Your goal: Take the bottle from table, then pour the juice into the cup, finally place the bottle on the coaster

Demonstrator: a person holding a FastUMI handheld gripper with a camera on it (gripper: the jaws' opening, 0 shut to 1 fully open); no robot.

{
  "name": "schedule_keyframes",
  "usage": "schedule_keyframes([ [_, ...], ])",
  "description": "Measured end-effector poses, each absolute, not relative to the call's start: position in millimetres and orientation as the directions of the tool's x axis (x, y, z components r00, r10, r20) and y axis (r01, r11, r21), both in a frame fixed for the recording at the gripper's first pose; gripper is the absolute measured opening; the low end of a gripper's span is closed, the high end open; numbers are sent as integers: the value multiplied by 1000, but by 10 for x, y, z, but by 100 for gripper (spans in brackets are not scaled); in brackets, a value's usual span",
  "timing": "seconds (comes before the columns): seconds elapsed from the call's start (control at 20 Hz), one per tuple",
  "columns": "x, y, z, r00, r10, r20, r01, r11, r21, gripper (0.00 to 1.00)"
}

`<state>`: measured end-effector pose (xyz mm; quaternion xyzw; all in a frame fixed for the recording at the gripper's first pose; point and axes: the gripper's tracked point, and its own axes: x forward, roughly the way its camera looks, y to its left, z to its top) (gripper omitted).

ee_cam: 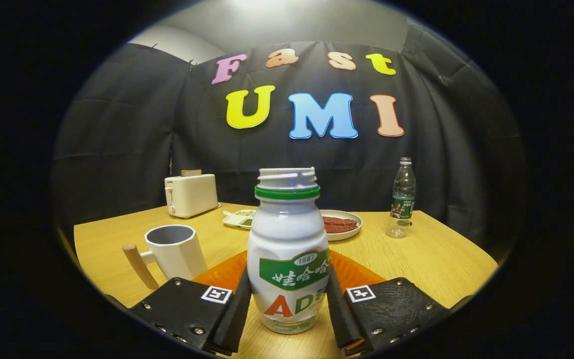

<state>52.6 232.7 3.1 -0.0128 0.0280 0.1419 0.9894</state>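
Wooden tabletop (431, 259) fills the booth. Nearest, the gripper (287, 304) has its fingers closed part-way around the open-topped juice bottle (288, 259), one pressing each flank at 9 and 3 o'clock; the bottle stands upright, likely kept level so nothing spills. Just behind it lies the orange coaster (354, 271). At 10 o'clock sits the white cup (175, 252), mouth up for pouring. Farther off are a plate (342, 227), toaster (191, 194) and water bottle (402, 197).

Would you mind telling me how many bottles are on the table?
2: the white juice bottle stands upright between the gripper fingers; a clear water bottle stands far beyond them, right of the plate.
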Motion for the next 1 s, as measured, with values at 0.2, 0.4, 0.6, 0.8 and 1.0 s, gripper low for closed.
schedule_keyframes([
  [0.2, 507, 2354, 35, 959, 273, -70, -277, 960, -50, 63],
  [0.4, 518, 2322, 113, 966, 248, -70, -255, 959, -124, 63],
  [0.6, 509, 2351, 257, 975, 217, -57, -224, 939, -262, 63],
  [0.8, 505, 2391, 369, 983, 176, -42, -179, 909, -376, 63],
  [1.0, 560, 2392, 428, 993, 113, -44, -121, 874, -471, 63],
])
